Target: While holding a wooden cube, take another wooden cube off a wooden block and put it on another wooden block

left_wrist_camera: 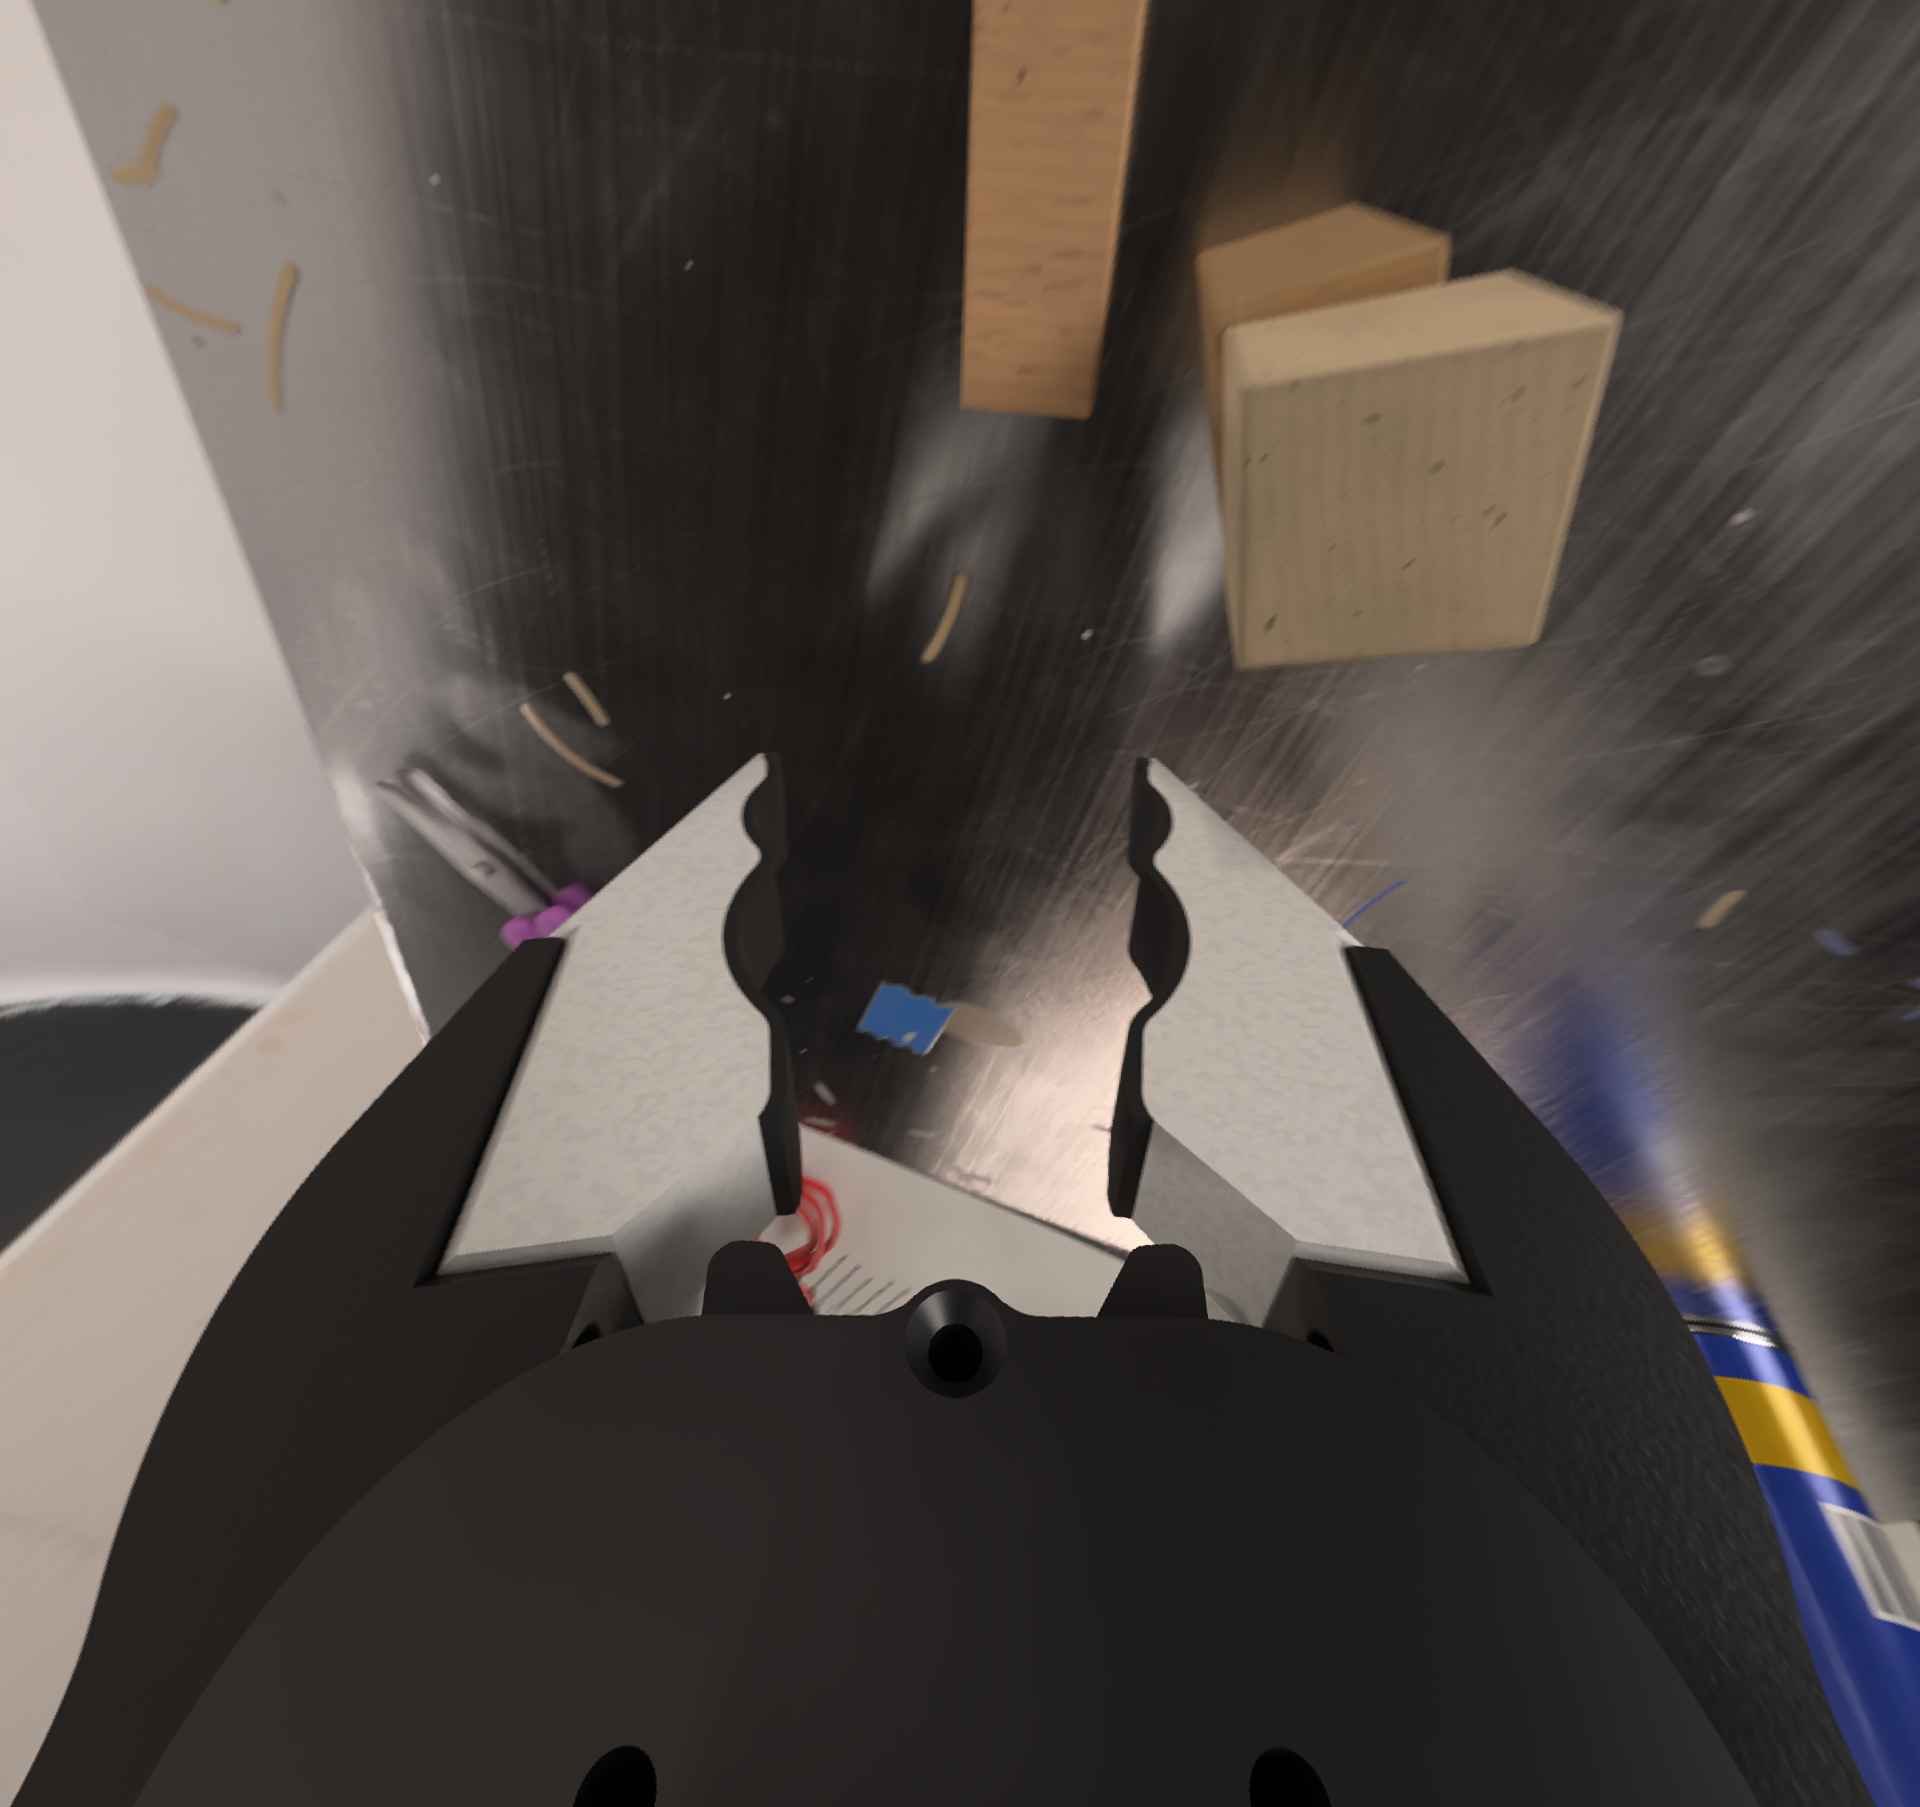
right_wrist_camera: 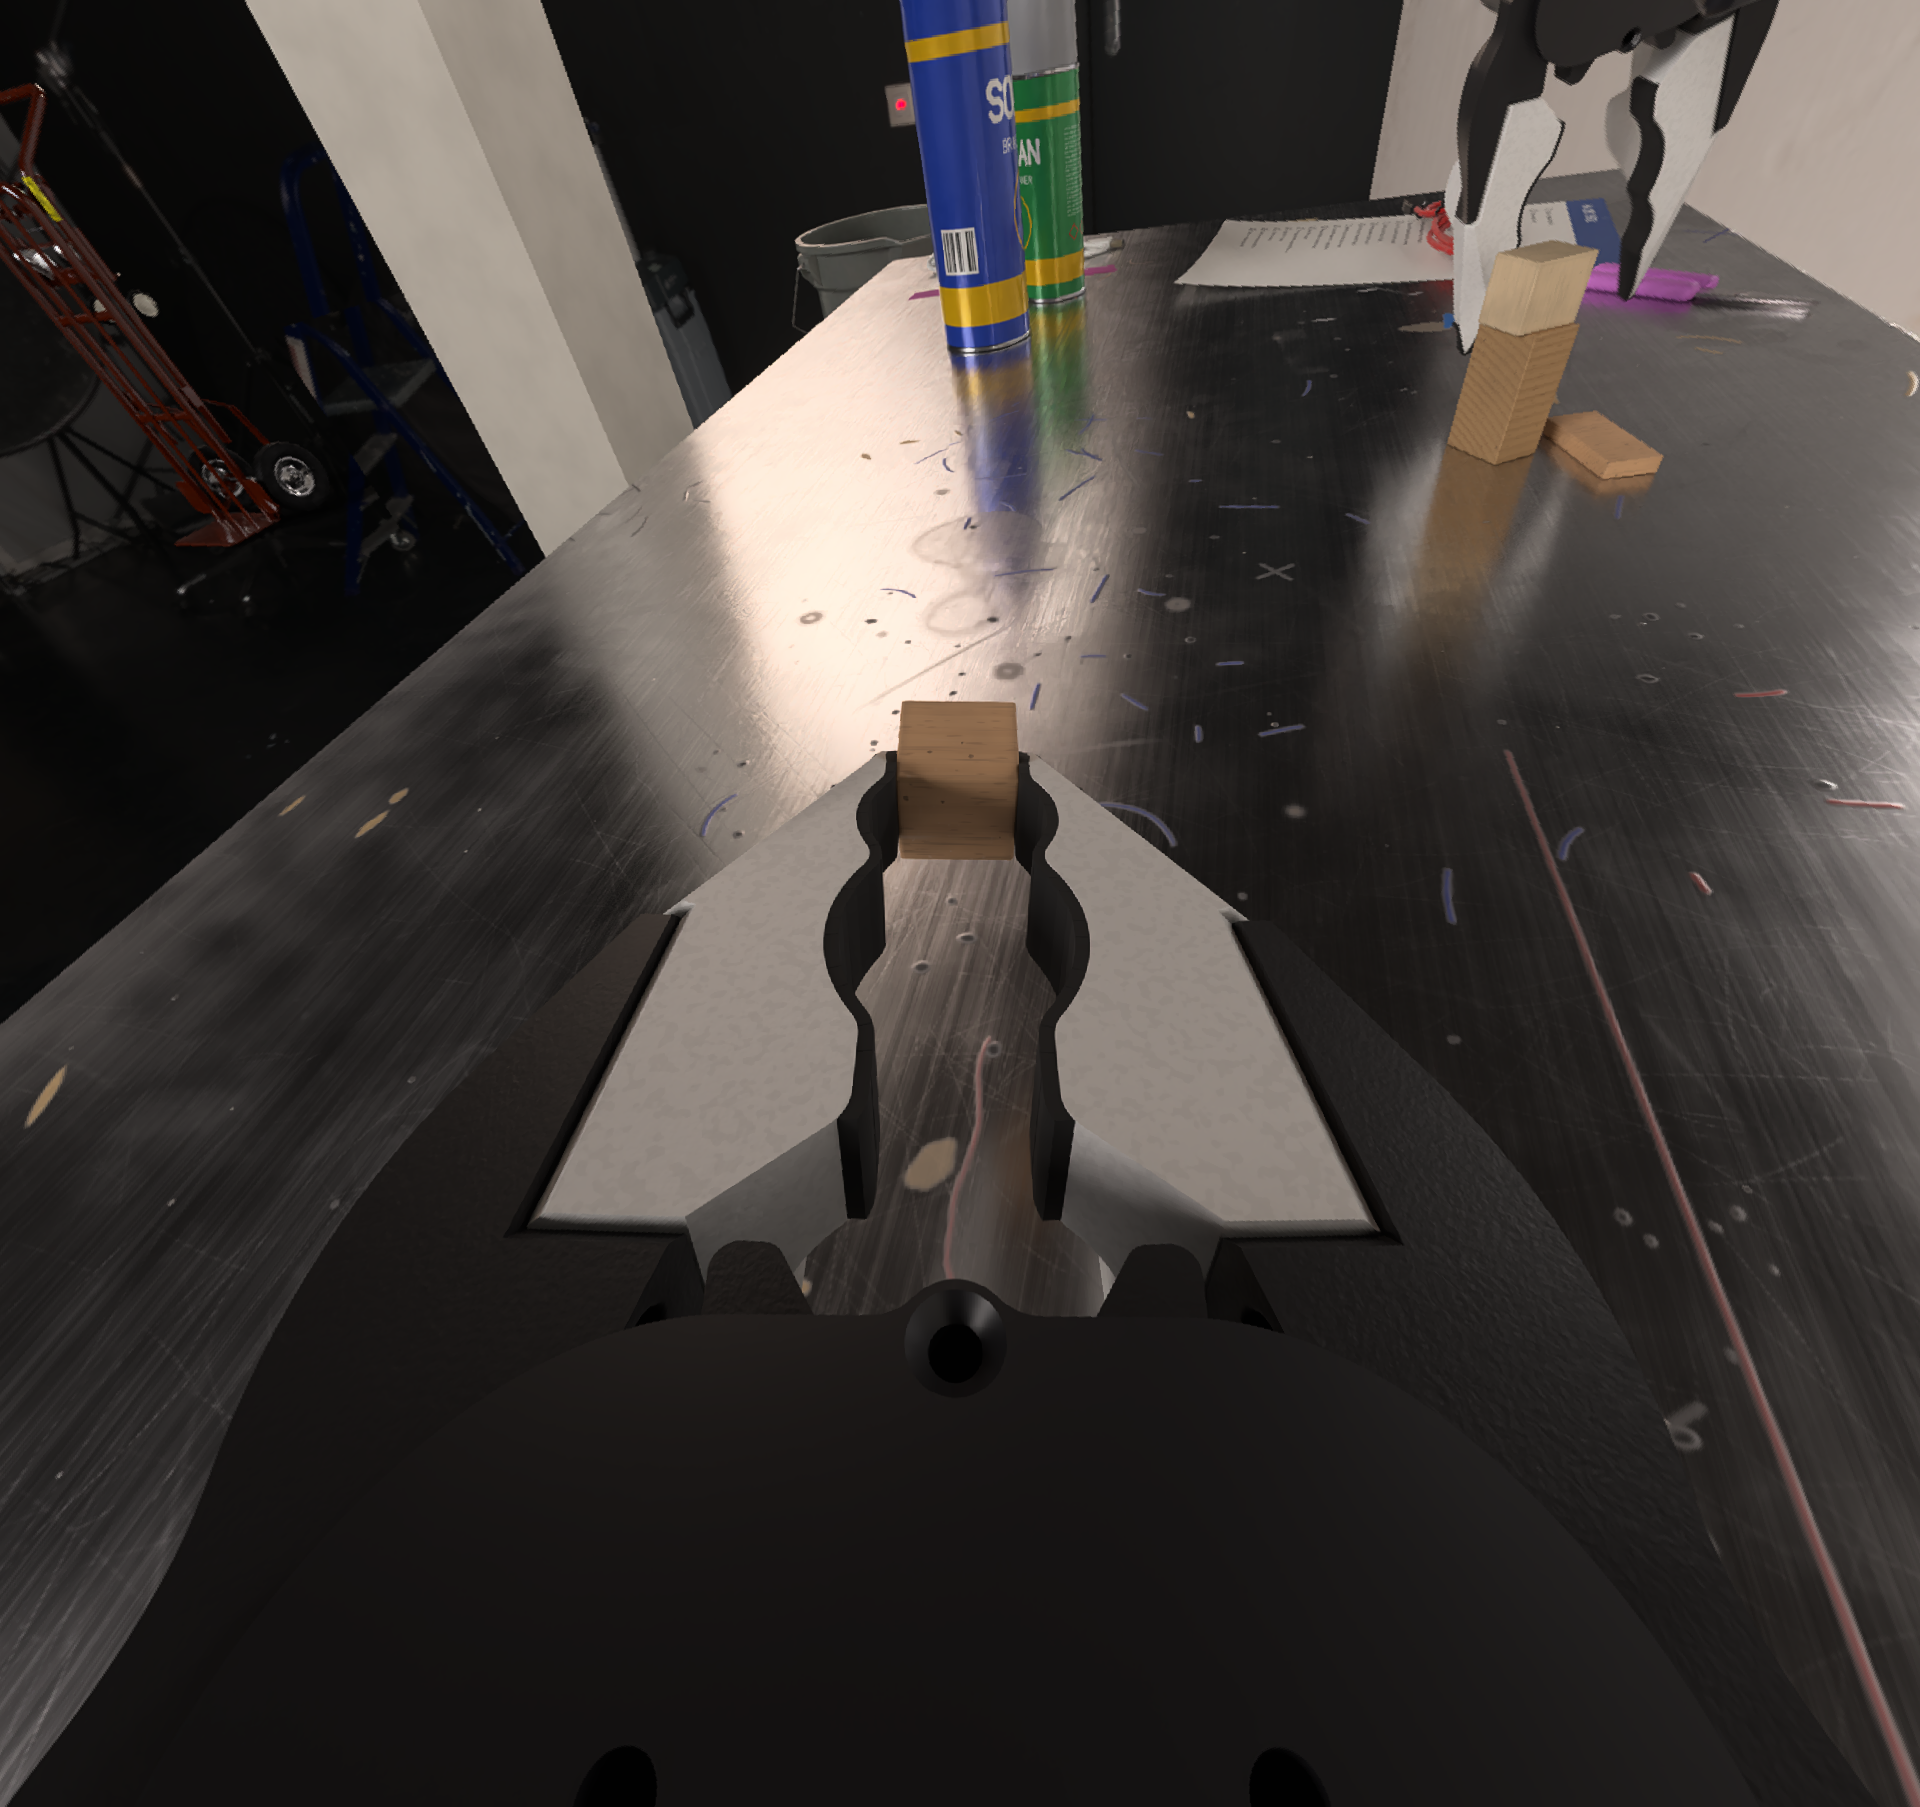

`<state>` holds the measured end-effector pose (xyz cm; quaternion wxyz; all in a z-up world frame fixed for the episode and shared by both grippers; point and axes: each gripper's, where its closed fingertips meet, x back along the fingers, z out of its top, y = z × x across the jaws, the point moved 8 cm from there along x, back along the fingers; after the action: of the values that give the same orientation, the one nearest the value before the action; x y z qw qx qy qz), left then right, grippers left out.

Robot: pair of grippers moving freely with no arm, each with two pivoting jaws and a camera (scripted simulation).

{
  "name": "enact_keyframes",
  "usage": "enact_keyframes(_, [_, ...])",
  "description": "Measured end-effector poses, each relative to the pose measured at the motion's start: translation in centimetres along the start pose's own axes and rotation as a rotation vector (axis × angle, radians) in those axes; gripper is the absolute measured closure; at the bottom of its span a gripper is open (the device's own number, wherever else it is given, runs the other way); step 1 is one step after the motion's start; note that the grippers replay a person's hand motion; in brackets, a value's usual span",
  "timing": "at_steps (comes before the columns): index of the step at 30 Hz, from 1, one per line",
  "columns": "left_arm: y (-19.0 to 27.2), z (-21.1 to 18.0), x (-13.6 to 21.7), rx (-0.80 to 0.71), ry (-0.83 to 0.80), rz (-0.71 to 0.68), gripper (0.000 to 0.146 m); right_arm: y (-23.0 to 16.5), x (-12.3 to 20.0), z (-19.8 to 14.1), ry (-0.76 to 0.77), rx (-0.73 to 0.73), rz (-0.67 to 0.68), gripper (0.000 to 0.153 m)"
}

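Observation:
My right gripper (right_wrist_camera: 956, 770) is shut on a small wooden cube (right_wrist_camera: 956, 781) and holds it above the metal table (right_wrist_camera: 1143, 614). A second, paler cube (right_wrist_camera: 1538, 287) sits on an upright wooden block (right_wrist_camera: 1512, 391) at the far right. A flat wooden block (right_wrist_camera: 1605, 446) lies beside it. My left gripper (right_wrist_camera: 1550, 319) hangs open and empty just behind that cube. In the left wrist view the left gripper (left_wrist_camera: 956, 770) is open. The cube (left_wrist_camera: 1403, 479) on its block (left_wrist_camera: 1320, 271) lies ahead and to the right, outside the fingers. The flat block (left_wrist_camera: 1049, 157) lies farther ahead.
A blue spray can (right_wrist_camera: 961, 157) and a green one (right_wrist_camera: 1049, 147) stand at the table's far edge. A paper sheet (right_wrist_camera: 1320, 251) and a purple object (right_wrist_camera: 1662, 282) lie behind the blocks. Scissors (left_wrist_camera: 468, 843) lie near the table's edge. A grey bucket (right_wrist_camera: 862, 251) stands off the table.

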<state>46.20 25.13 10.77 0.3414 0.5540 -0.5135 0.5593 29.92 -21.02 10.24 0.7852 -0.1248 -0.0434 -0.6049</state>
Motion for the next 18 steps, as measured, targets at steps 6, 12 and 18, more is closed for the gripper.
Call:
enact_keyframes(6, [-0.4, -0.7, 1.9, 0.089, 0.021, -0.035, 0.124, -0.1, -0.2, 0.0, -0.013, 0.005, 0.009, 0.132])
enact_keyframes(12, [-2.3, -2.8, 11.2, 0.184, 0.27, 0.03, 0.126, -0.3, -0.2, -0.1, -0.008, 0.007, 0.009, 0.132])
enact_keyframes(18, [-0.2, 1.1, 4.1, 0.149, 0.116, -0.062, 0.119, -0.3, -0.3, -0.1, -0.026, 0.008, 0.015, 0.132])
